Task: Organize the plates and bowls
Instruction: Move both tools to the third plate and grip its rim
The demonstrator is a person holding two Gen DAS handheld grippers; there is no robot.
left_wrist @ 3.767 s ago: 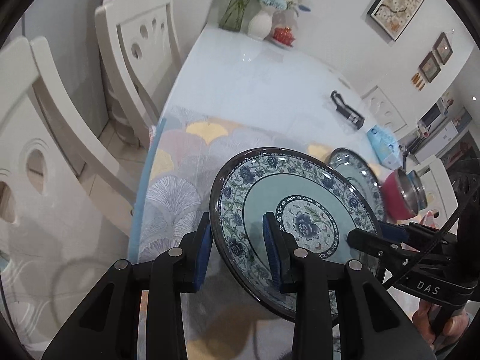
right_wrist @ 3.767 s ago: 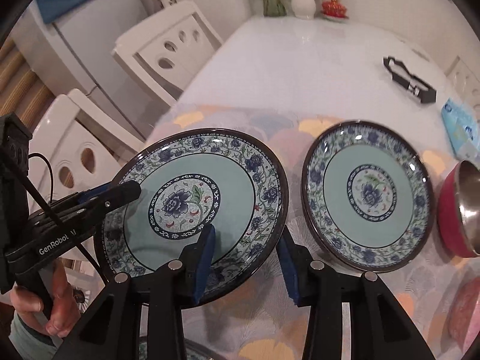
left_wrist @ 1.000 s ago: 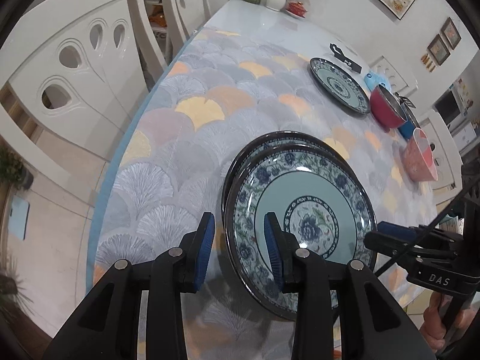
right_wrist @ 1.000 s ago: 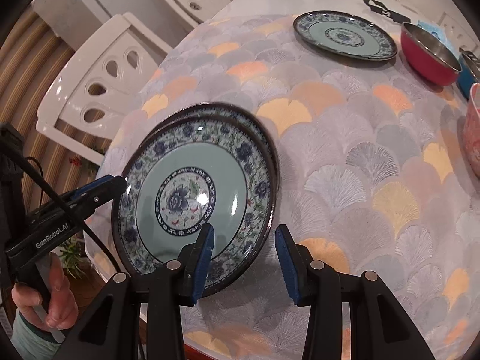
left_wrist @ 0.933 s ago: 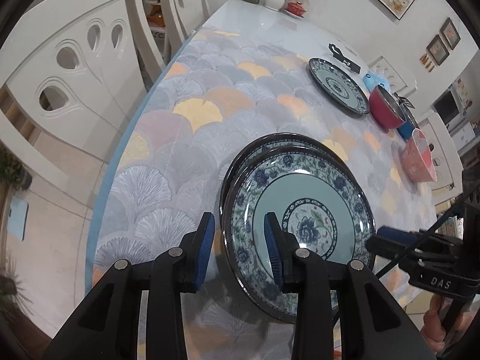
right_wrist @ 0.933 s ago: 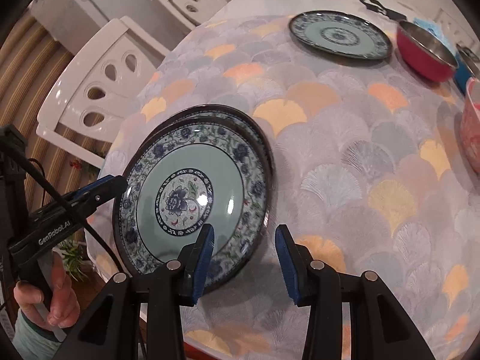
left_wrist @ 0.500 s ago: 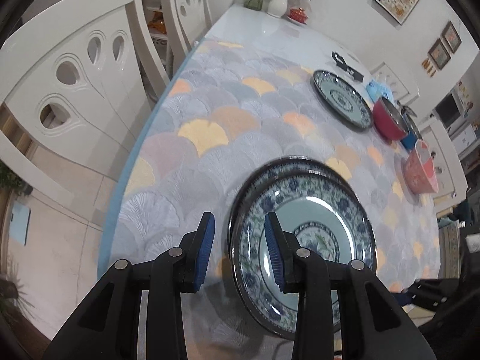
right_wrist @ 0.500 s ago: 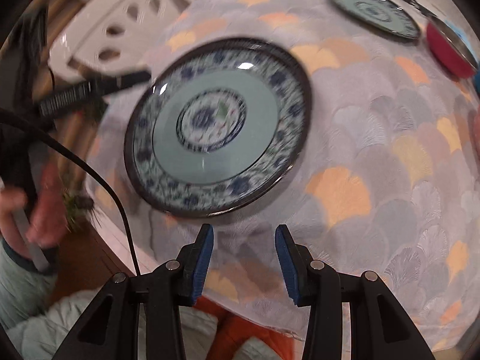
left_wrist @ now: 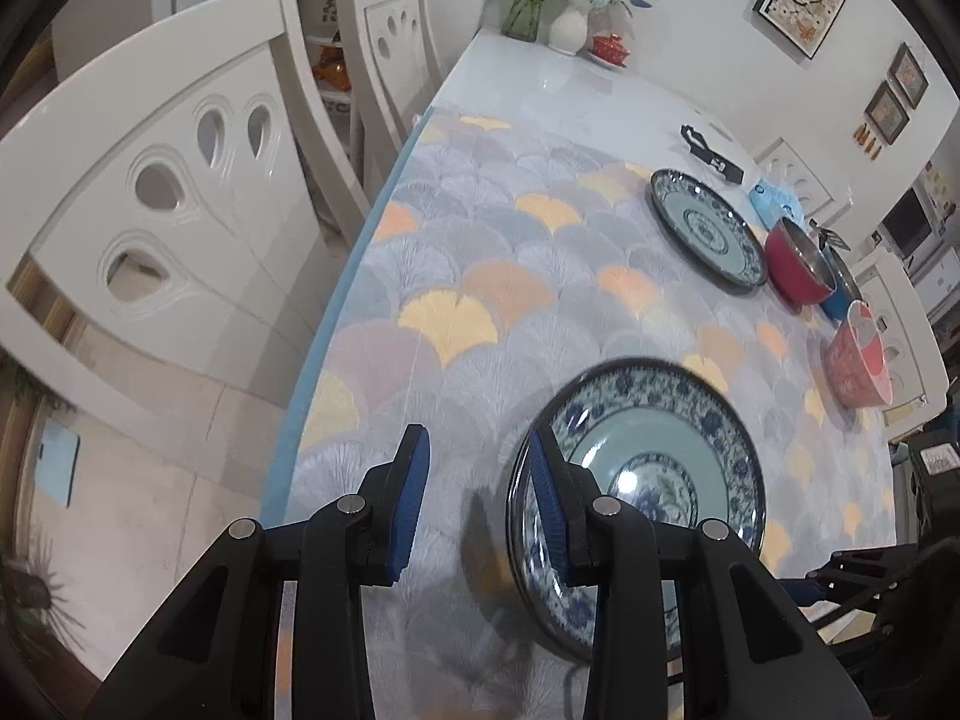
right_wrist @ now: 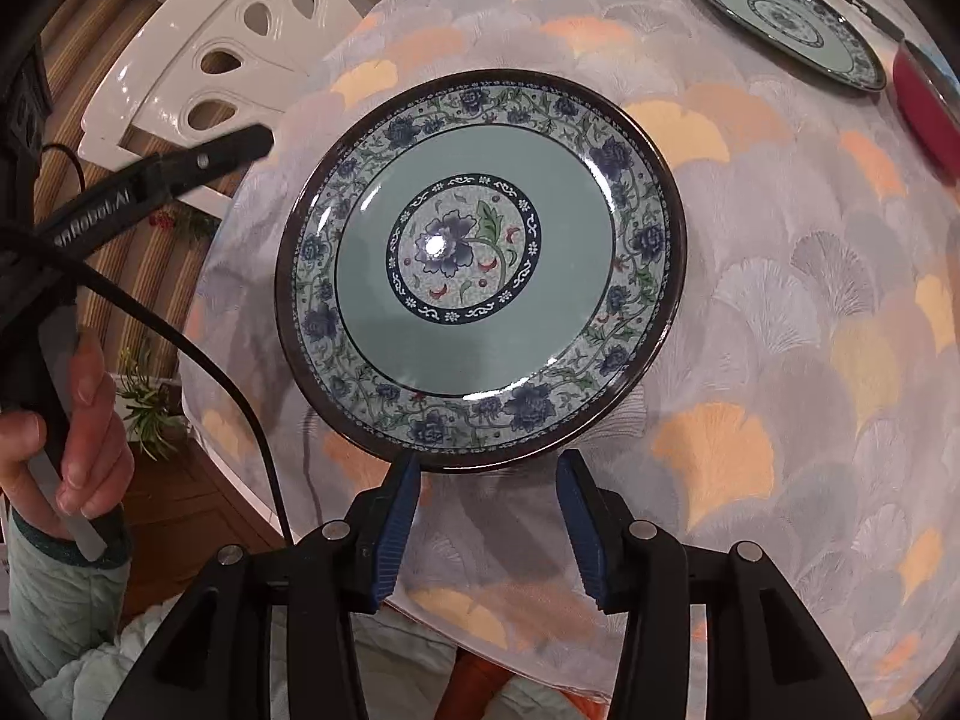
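A blue-green floral plate lies flat near the table's front corner, and whatever is beneath it is hidden. My right gripper hangs just off the plate's near rim. Its jaws are opening and only tablecloth shows between them. My left gripper stands open beside the same plate at its left rim, its gap bare. In the right wrist view the left gripper points in from the upper left, held by a hand. A second matching plate lies far across the table.
Beyond the far plate stand a red bowl, a blue bowl and a pink bowl. White chairs line the table's left edge. A black tool and a vase sit at the far end.
A second ago the plate's rim sat between both grippers' jaws above a lower plate. Now it lies flat on that plate, and both grippers have drawn back off its rim.
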